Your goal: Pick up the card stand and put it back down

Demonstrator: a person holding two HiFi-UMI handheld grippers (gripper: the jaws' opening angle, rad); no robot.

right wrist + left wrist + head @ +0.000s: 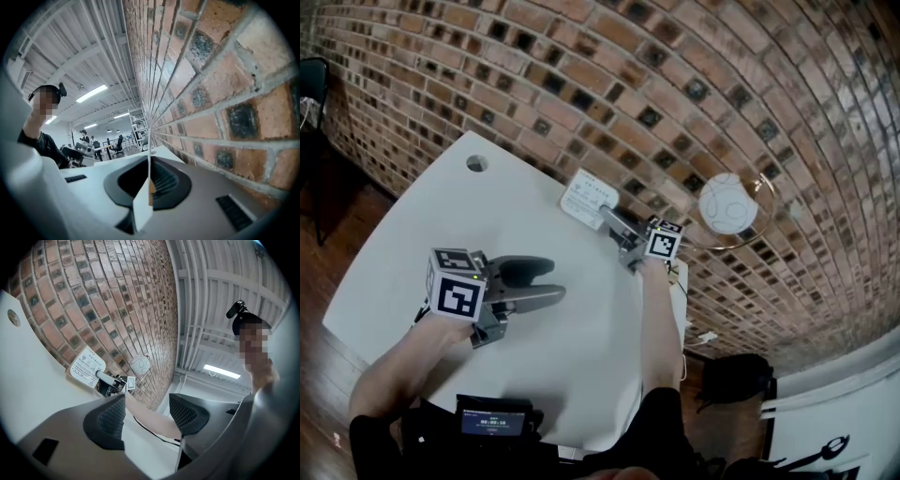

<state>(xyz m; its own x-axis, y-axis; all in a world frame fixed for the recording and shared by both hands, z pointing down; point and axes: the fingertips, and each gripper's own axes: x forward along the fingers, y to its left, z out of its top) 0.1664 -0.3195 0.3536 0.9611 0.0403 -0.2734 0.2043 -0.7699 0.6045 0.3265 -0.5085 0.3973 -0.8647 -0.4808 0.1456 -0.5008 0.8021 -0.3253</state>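
The card stand (587, 199), a white printed card in a holder, stands at the back of the white table (441, 225), close to the brick wall. My right gripper (612, 218) is shut on its right edge. In the right gripper view the card (150, 180) shows edge-on, pinched between the two dark pads. The left gripper view shows the card stand (87, 367) with the right gripper (105, 379) on it. I cannot tell whether the stand is off the table. My left gripper (555, 279) sits over the table's middle, open with nothing between its jaws (146, 416).
The brick wall (609, 84) runs right behind the stand. A white round object in a wire ring (728, 203) hangs on the wall to the right. The table has a round hole (476, 163) at its far left. A black device (494, 419) sits at the front edge.
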